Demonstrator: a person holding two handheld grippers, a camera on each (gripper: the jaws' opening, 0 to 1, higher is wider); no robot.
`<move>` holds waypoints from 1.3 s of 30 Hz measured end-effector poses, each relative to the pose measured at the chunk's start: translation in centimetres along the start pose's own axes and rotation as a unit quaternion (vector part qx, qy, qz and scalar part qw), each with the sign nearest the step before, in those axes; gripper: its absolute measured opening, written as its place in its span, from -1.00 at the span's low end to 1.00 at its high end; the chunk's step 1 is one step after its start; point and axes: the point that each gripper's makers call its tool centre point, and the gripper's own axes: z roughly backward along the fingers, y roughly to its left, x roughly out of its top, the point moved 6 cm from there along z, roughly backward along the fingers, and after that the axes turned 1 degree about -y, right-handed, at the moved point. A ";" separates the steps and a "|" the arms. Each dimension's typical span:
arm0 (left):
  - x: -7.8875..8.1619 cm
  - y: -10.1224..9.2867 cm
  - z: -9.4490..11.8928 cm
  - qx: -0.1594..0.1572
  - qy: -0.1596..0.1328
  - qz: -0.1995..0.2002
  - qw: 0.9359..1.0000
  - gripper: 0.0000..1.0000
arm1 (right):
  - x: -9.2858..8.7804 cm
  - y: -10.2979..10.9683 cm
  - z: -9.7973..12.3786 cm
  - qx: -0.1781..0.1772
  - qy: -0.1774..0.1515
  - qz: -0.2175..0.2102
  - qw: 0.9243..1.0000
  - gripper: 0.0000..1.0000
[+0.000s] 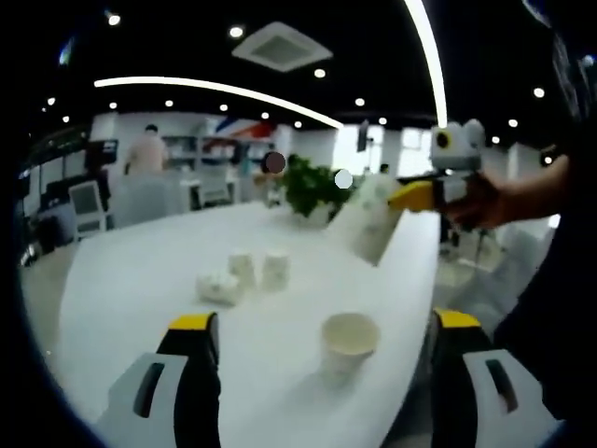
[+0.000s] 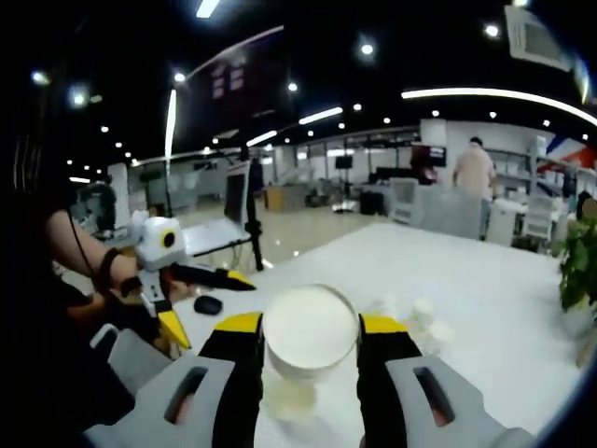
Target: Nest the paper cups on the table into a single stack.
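Across the middle of the room runs a long white desk (image 1: 168, 261), the biggest thing around. At its far end sits a green plant (image 1: 312, 187). A person in a light top (image 2: 474, 173) stands well behind the desk, by some shelves.

Next in size come the two grippers. The left gripper (image 1: 322, 373) hangs low over the near end of the desk with its jaws wide apart and nothing between them. The right gripper (image 2: 311, 350) is clenched on a white paper cup (image 2: 311, 331); the cup's open mouth faces the right gripper view's camera, and both yellow-tipped jaws press on its sides. In the left gripper view that held cup (image 1: 368, 224) is up in the air, tilted, above the desk.

One paper cup (image 1: 350, 341) stands upright on the desk, between the left gripper's open jaws but farther out. Farther along the desk is a small bunch of three cups (image 1: 242, 275); two stand up and one seems to lie on its side.
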 end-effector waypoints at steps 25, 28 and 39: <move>0.2 -1.5 -1.6 -0.063 0.016 0.023 0.998 0.64 | 0.5 1.0 -1.1 0.019 -0.025 -0.031 0.999 -0.29; 0.4 -1.4 -2.0 -0.070 0.010 0.035 0.997 0.64 | 0.6 1.4 -1.5 0.025 -0.027 -0.036 0.999 -0.30; 0.8 -2.7 -2.3 -0.107 -0.006 0.055 0.993 0.48 | 0.6 2.7 -2.3 0.046 -0.030 -0.047 0.997 -0.29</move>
